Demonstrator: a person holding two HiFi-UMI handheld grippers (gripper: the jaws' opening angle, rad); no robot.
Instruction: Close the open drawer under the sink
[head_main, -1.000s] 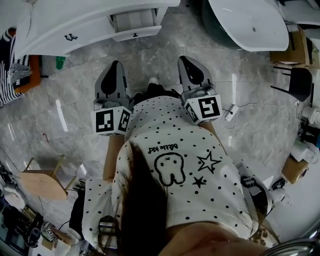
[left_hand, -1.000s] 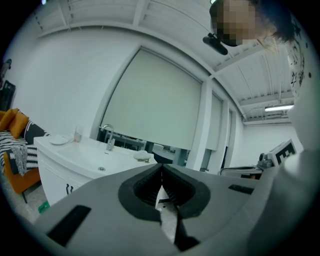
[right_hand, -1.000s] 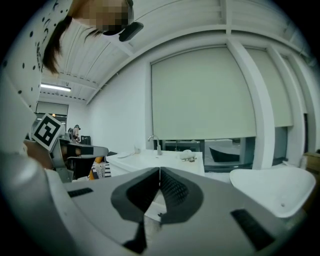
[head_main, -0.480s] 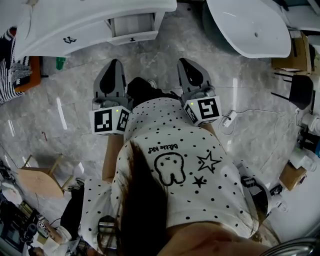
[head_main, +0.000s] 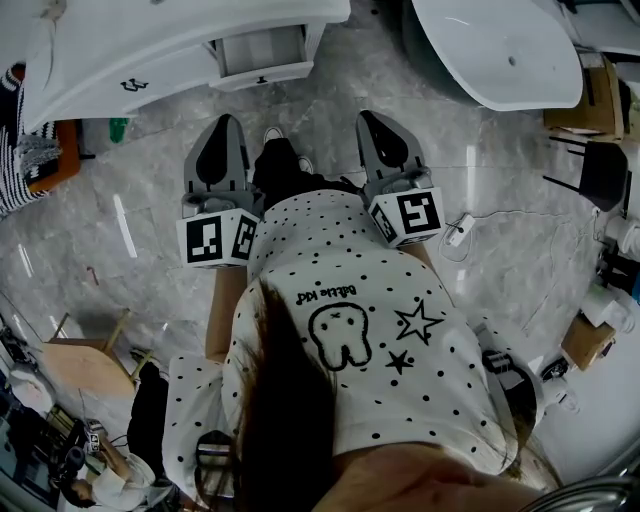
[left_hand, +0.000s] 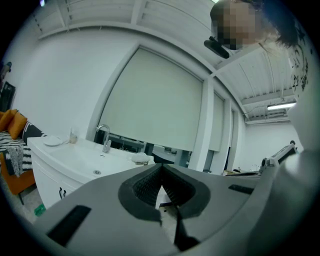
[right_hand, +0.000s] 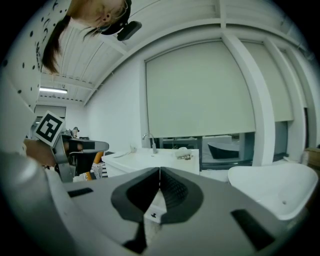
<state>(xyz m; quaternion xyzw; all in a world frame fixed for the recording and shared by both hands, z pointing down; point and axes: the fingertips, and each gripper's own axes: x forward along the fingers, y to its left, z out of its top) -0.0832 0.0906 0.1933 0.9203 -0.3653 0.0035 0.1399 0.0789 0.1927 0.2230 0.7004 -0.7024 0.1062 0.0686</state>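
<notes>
Grey L claw (head_main: 228, 124) & R claw (head_main: 369, 120), both clenched empty, point near-level toward drawer (head_main: 262, 52).

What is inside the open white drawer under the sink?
The head view shows only the bare pale bottom of the open white drawer, and no item is visible there. The white sink counter covers its rear part, so that part cannot be checked.
</notes>
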